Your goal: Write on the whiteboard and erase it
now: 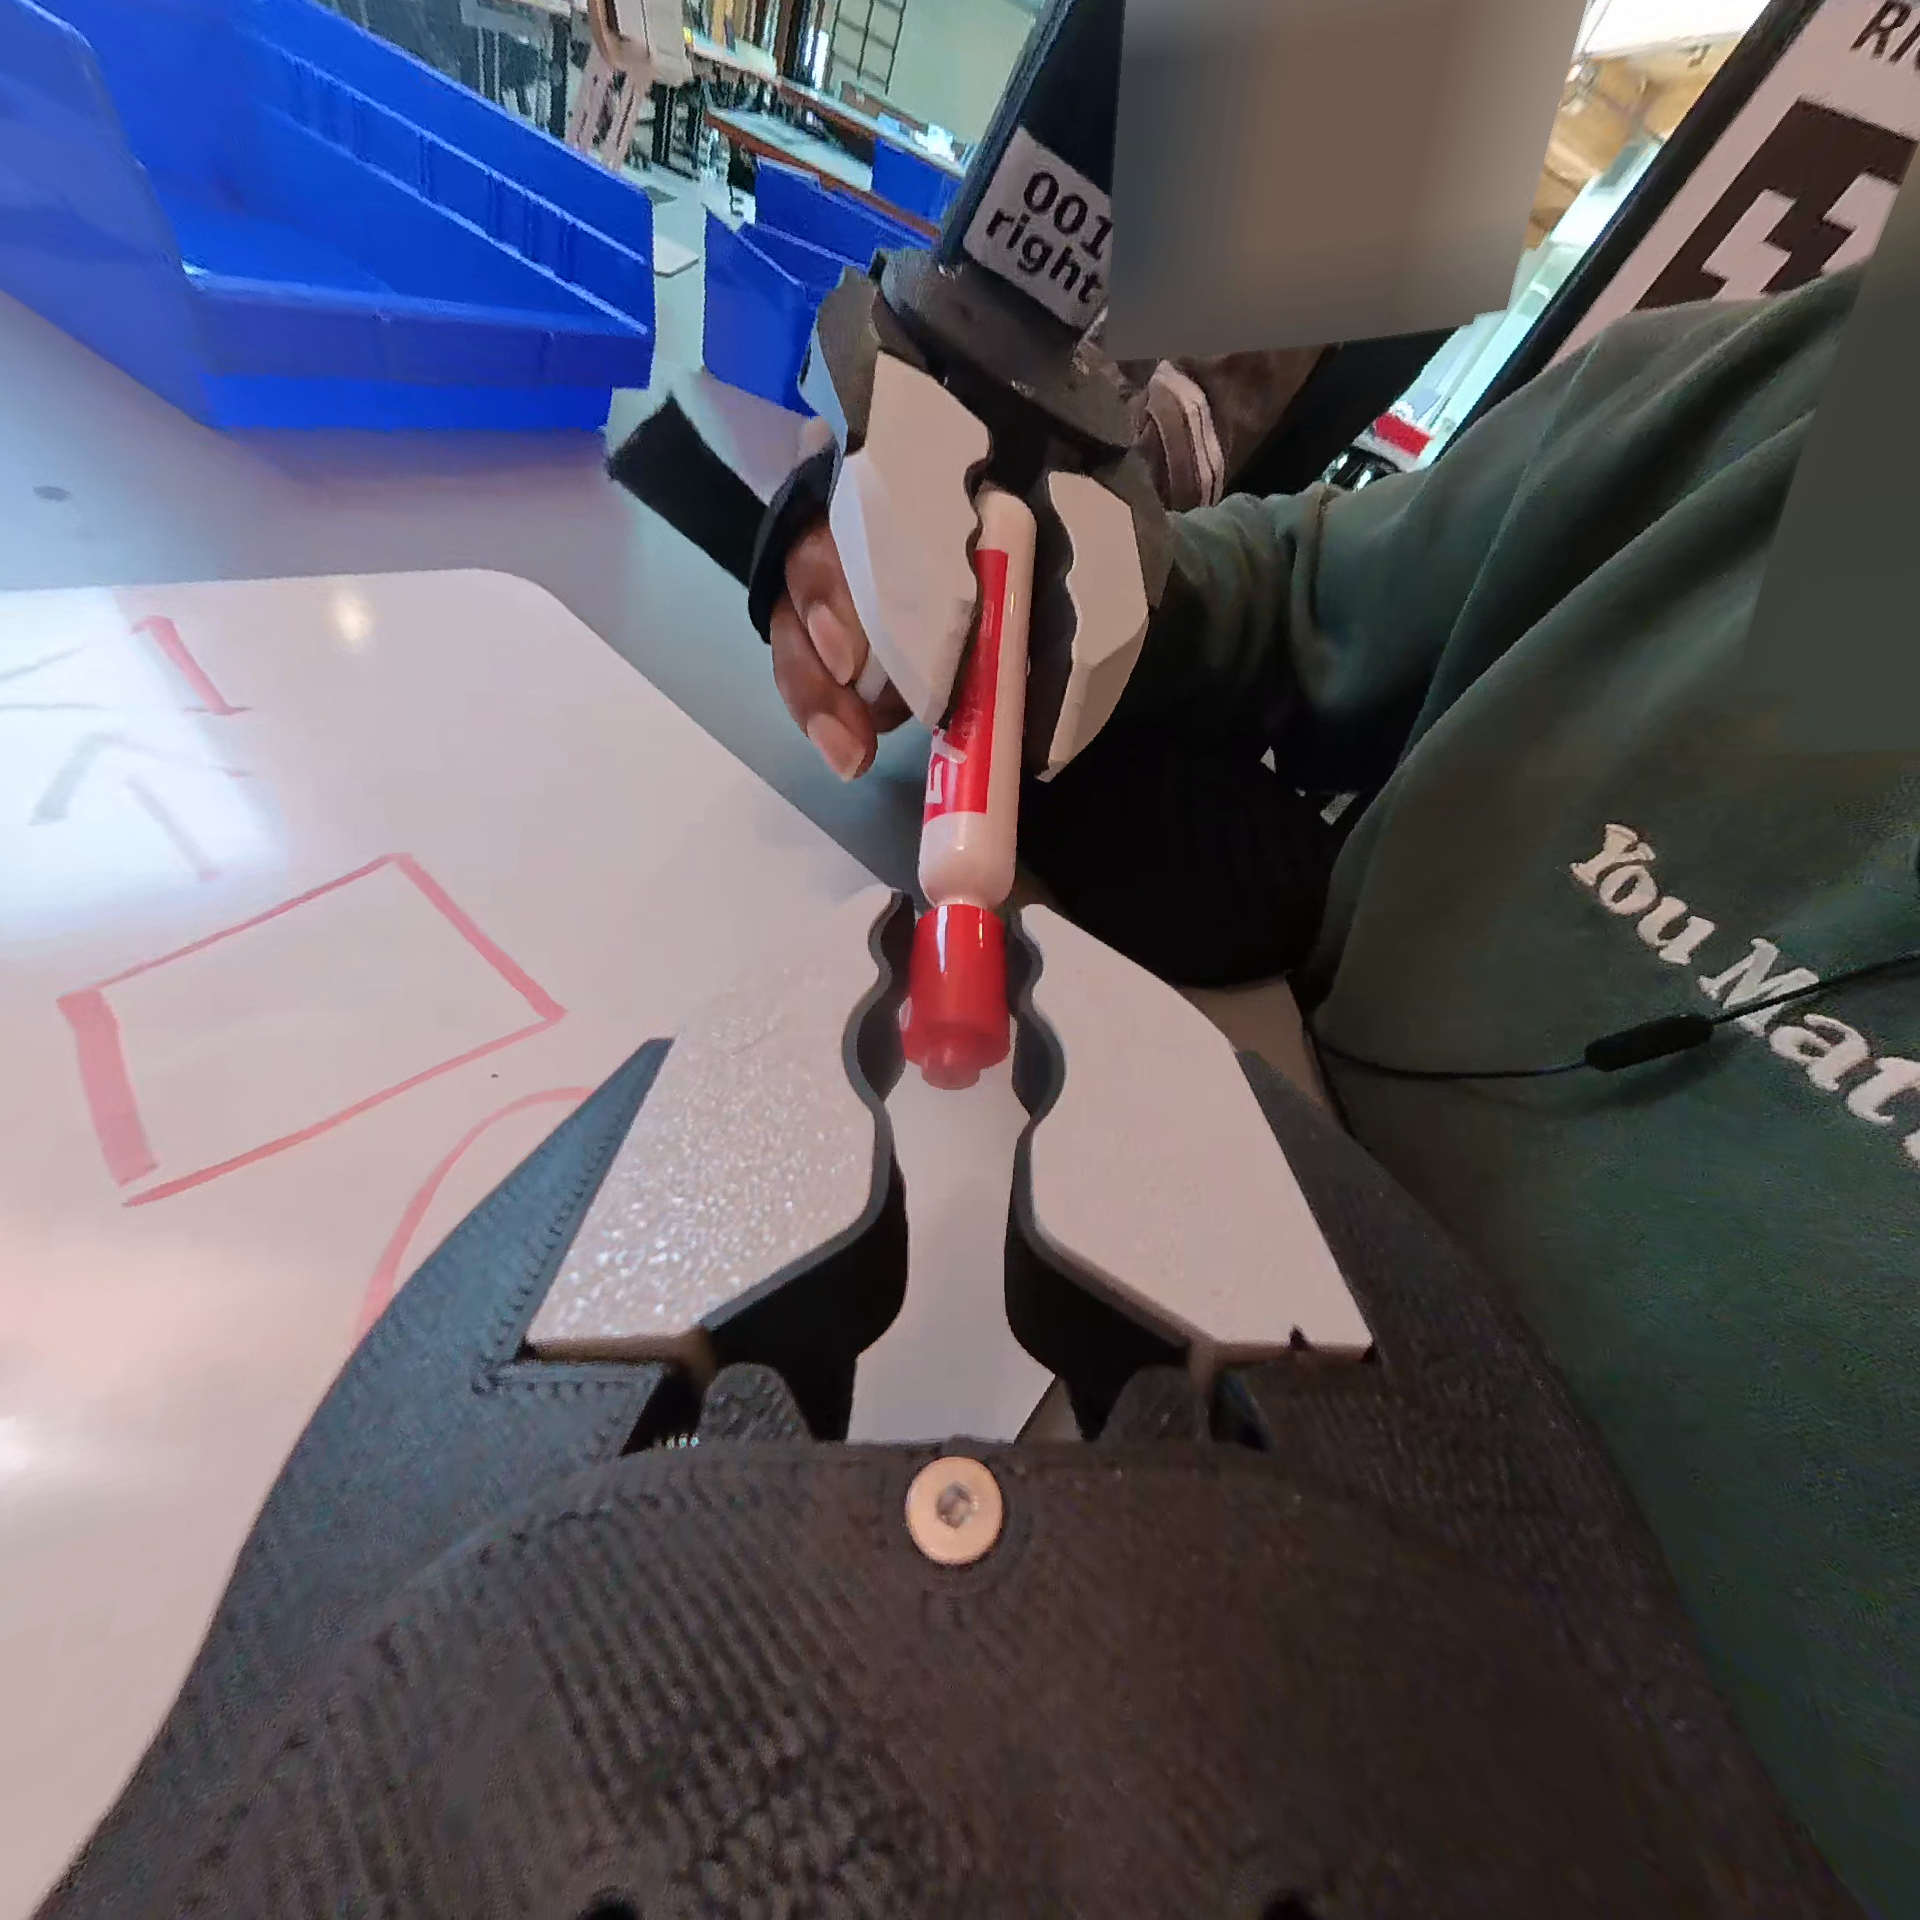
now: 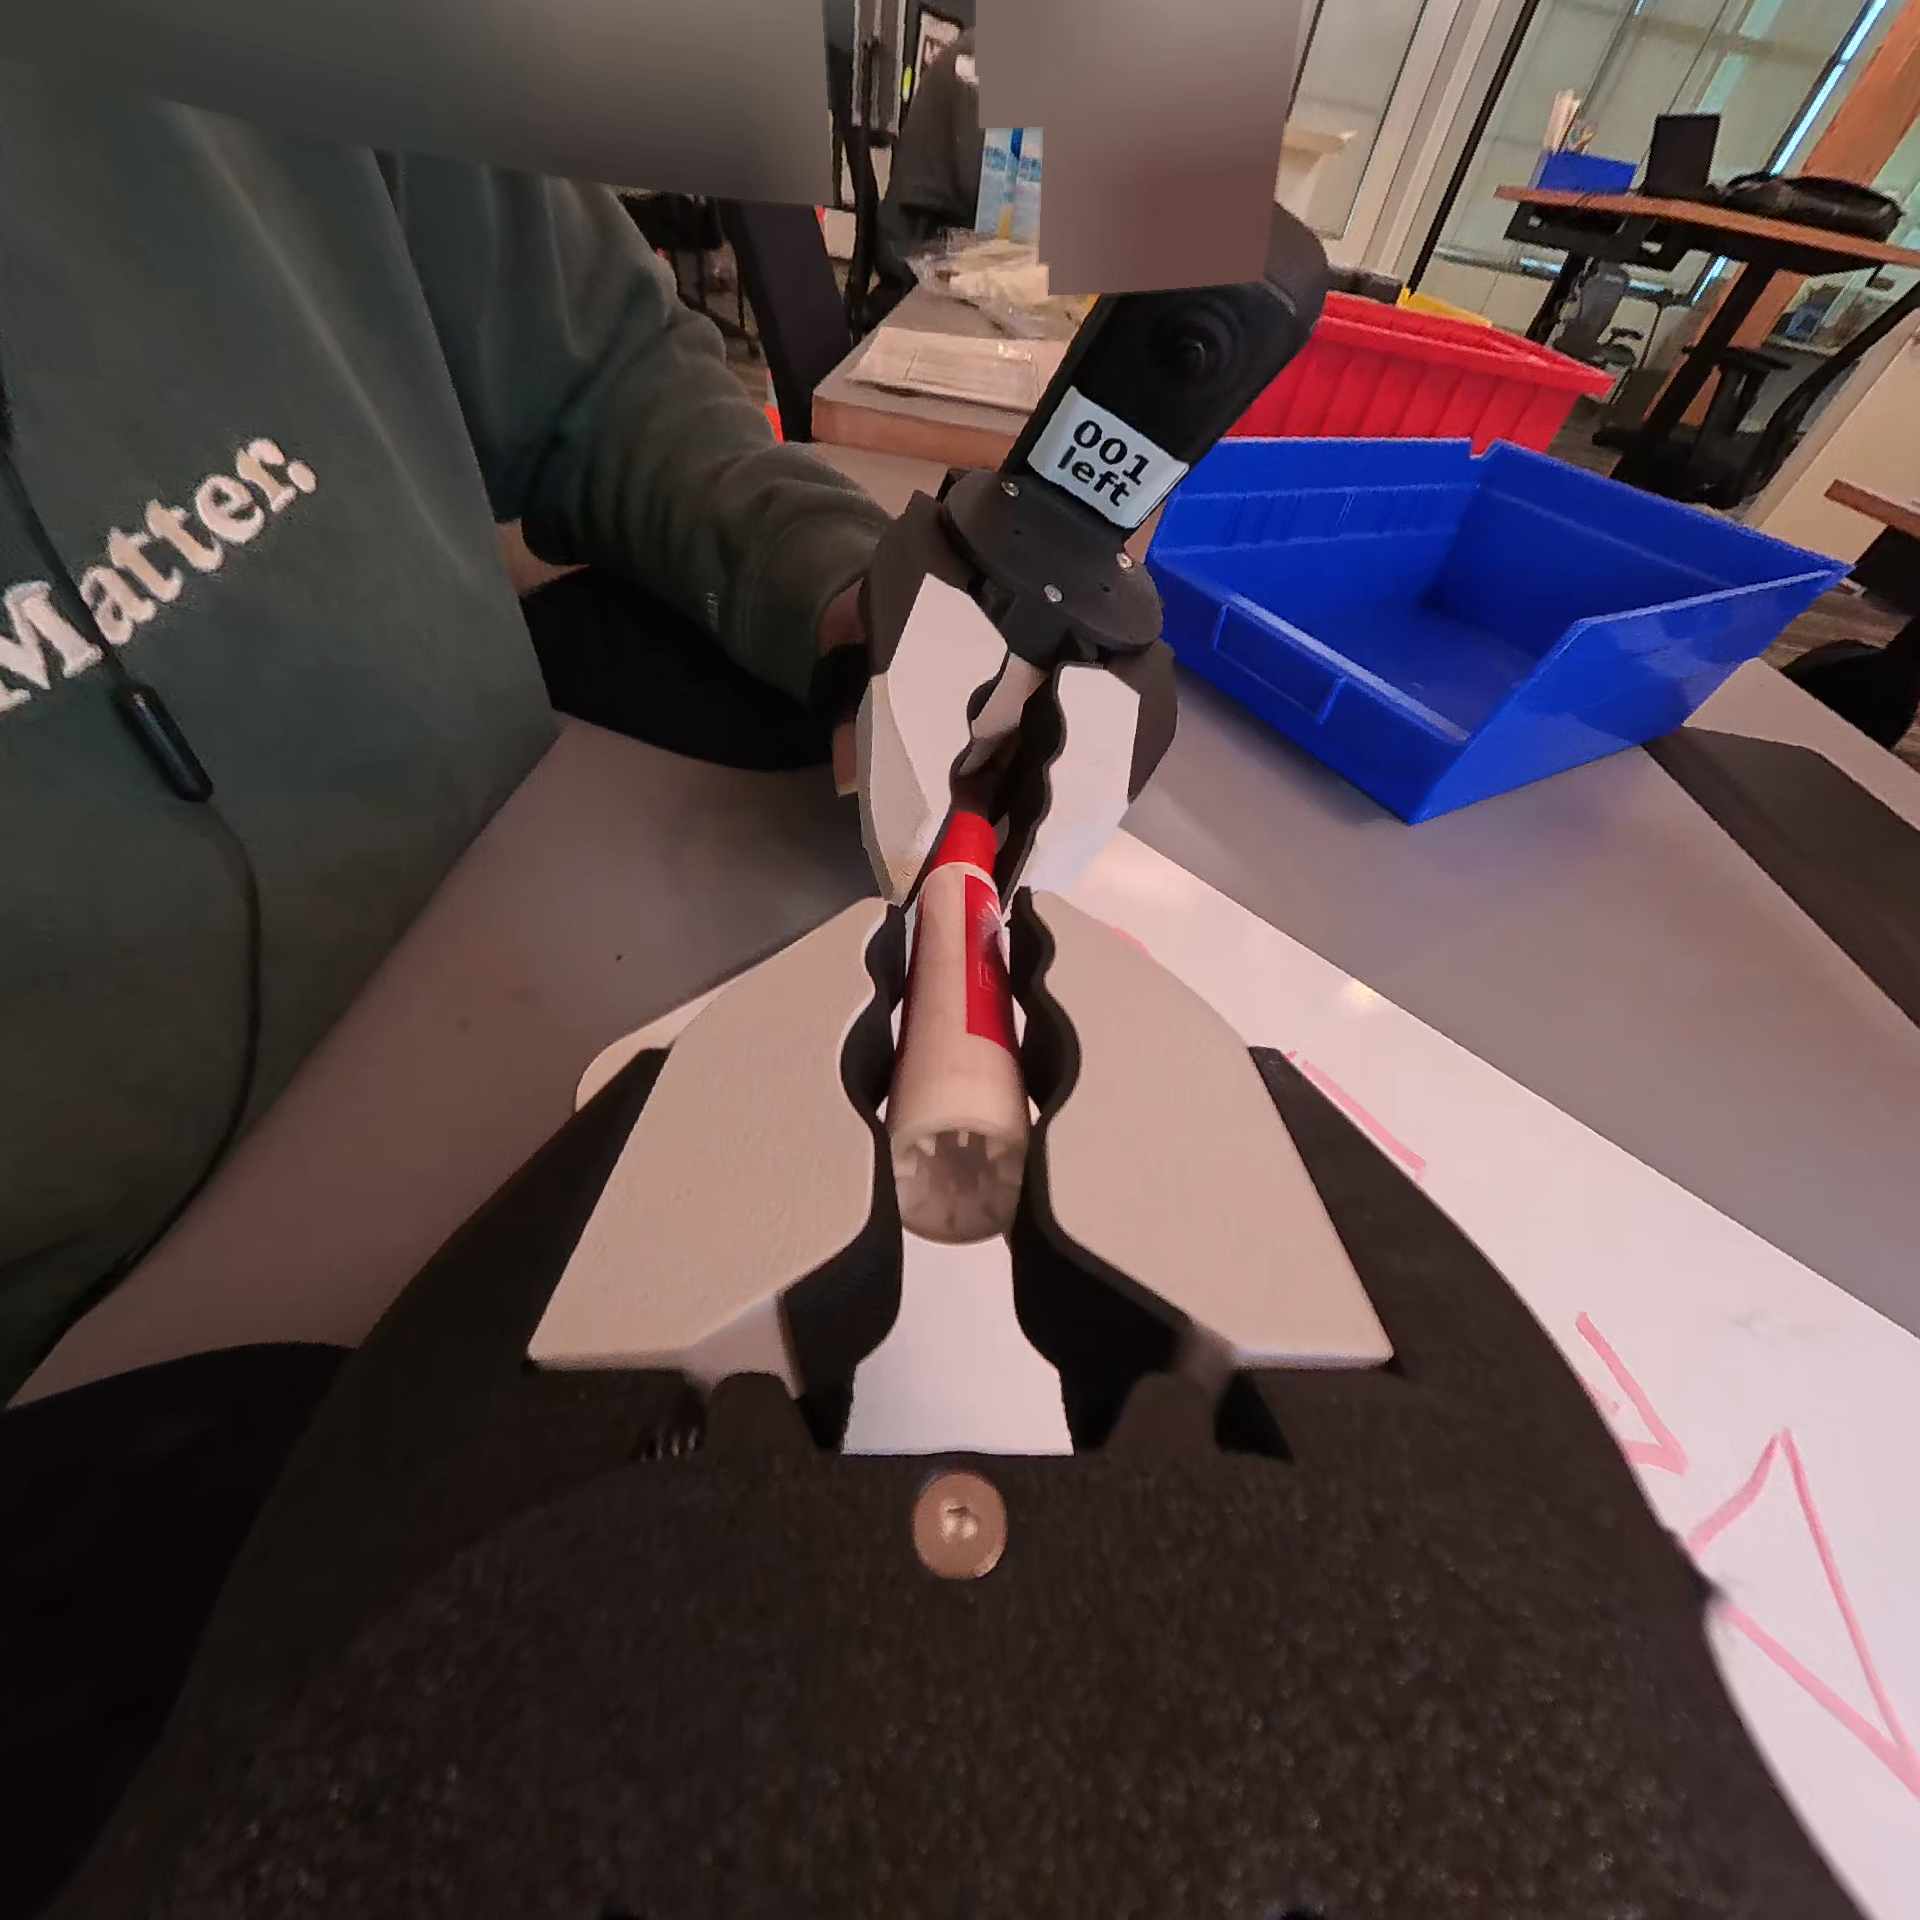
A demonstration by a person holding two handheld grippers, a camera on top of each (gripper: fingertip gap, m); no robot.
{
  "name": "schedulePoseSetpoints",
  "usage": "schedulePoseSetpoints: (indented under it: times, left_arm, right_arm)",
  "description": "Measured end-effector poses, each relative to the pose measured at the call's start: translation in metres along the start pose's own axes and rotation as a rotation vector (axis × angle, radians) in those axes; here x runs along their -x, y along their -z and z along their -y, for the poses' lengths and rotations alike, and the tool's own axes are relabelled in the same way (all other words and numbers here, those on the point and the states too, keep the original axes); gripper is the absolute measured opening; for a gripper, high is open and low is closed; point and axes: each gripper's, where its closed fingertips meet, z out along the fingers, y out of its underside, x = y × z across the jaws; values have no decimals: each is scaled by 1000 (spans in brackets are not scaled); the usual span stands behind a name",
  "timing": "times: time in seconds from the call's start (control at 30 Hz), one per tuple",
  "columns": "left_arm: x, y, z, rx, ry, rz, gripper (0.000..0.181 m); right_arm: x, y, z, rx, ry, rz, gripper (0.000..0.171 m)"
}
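The left gripper (image 1: 954, 1013) is closed down on the red cap (image 1: 954, 992) of a dry-erase marker (image 1: 977, 727), its two white fingers (image 1: 758, 1132) pinching the cap near their tips. The right gripper (image 2: 956, 1049) is clamped on the white barrel of that same marker (image 2: 961, 1049), with the flat back end of the barrel facing the right wrist camera between the finger notches. The two grippers face each other tip to tip, the marker bridging them in one line; cap and barrel look joined, though the seam sits right at the fingertips.

In the left wrist view the right gripper (image 1: 1013, 623) comes in from 12 o'clock, held by a person's hand (image 1: 821, 644), and a green sweatshirt sleeve (image 1: 1507, 623) fills the 3 o'clock side. In the right wrist view the left gripper (image 2: 997, 800) sits at 12 o'clock.

Below both grippers lies the whiteboard (image 1: 343, 727), flat on a grey table (image 1: 208, 488). From the left camera it spreads toward 9 o'clock and bears a red-outlined rectangle (image 1: 301, 1018), part of a curved red line and fainter marks farther off. From the right camera the whiteboard (image 2: 1455, 1195) runs toward 4 o'clock with red angular strokes.

Blue plastic bins (image 1: 343, 239) stand on the table at 11 o'clock in the left view; a blue bin (image 2: 1475, 623) stands at 2 o'clock in the right view, with a red bin (image 2: 1423, 374) behind it.
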Motion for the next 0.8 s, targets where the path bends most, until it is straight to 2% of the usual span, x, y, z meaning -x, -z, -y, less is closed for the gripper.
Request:
schedulePoseSetpoints:
  times: [0.07, 0.3, 0.63, 0.67, 0.7, 0.77, 0.8]
  left_arm:
    - [1, -2, -8, 46, -12, 11, 16]
    - [0, 1, 0, -20, 46, -20, 16]
    - [-4, 14, 34, -261, 125, -68, 15]
    - [-13, 17, 44, -327, 120, -132, 0]
    - [-14, 20, 51, -363, 134, -145, 0]
    - [-9, 22, 60, -366, 33, -55, 0]
    - [-13, 25, 70, -395, 9, -63, 0]
  right_arm:
    - [1, -1, -3, 16, 6, 14, 20]
    - [-1, -1, -1, -51, -41, 6, 20]
    - [-13, 1, 23, -243, -110, -80, 20]
    - [-14, 0, 25, -274, -127, -78, 20]
    - [-13, -2, 29, -298, -148, -55, 20]
    - [-18, 1, 33, -318, -152, -89, 20]
    - [-19, 4, 41, -345, -133, -102, 20]
